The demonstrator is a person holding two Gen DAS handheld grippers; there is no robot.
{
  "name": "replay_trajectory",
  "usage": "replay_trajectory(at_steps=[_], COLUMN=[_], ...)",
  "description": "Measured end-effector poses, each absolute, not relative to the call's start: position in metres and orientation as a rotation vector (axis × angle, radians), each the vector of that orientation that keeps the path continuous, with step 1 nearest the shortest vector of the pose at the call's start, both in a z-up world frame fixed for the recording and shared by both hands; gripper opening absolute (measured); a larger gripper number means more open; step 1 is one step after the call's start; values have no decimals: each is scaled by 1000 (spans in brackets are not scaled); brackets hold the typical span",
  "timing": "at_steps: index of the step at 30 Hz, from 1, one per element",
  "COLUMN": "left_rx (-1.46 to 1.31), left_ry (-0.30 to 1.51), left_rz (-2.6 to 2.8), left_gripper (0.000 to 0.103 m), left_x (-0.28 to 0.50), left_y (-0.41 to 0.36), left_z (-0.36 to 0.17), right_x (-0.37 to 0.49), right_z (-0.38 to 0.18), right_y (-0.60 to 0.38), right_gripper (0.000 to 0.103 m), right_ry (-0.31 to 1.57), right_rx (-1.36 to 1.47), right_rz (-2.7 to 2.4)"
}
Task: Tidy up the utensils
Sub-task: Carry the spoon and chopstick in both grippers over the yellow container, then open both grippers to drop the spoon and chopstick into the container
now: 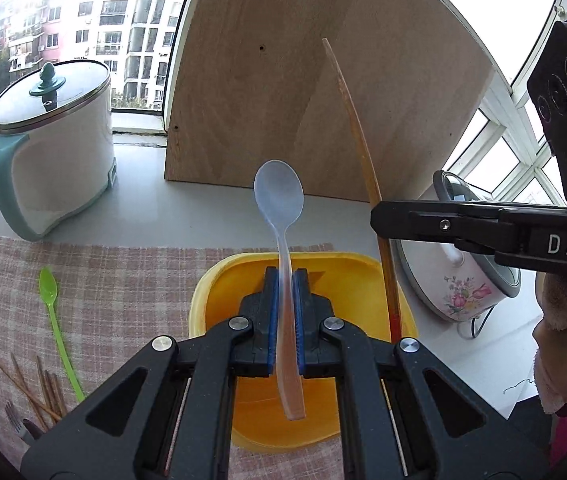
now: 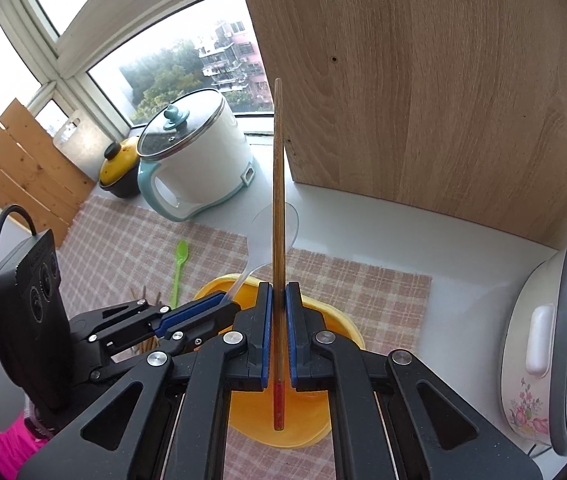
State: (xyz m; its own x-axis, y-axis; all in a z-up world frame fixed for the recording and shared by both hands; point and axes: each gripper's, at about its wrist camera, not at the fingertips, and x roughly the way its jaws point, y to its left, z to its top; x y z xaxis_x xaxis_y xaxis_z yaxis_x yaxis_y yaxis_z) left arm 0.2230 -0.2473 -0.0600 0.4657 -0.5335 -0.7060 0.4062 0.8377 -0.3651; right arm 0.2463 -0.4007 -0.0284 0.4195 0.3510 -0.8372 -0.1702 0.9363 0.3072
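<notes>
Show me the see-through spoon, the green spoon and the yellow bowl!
See-through spoon point(image 1: 279, 190), left wrist view, on its round scoop.
Green spoon point(image 1: 48, 289), left wrist view, on its small scoop.
Yellow bowl point(image 1: 219, 280), left wrist view, on its rim's left corner.

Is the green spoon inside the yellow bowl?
No, the green spoon lies on the checked cloth, left of the yellow bowl.

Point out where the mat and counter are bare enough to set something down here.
Free: checked mat right of the yellow bowl; mat between green spoon and bowl; grey counter between kettle pot and wooden panel. Crowded: the chopsticks and fork beside the green spoon.
</notes>
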Motion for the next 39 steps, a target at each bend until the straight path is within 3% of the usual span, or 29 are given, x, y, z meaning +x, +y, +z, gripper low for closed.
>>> replay_trajectory(at_steps=[21,25,39], left_rx=[-72,-86,-88], left_ry=[967,965,941], left_rz=[-573,-566,-533], left_gripper=[5,22,22], left_x=[215,212,185], left_y=[-255,-248,-224], left_z=[-72,-69,-56], right_x=[244,238,210], right_z=[-67,-71,-56], right_y=[-405,-404,-405], right_gripper=[5,5,15], right_ry=[1130,1148,1097], right_rx=[195,175,150], right_rz=[281,276,252])
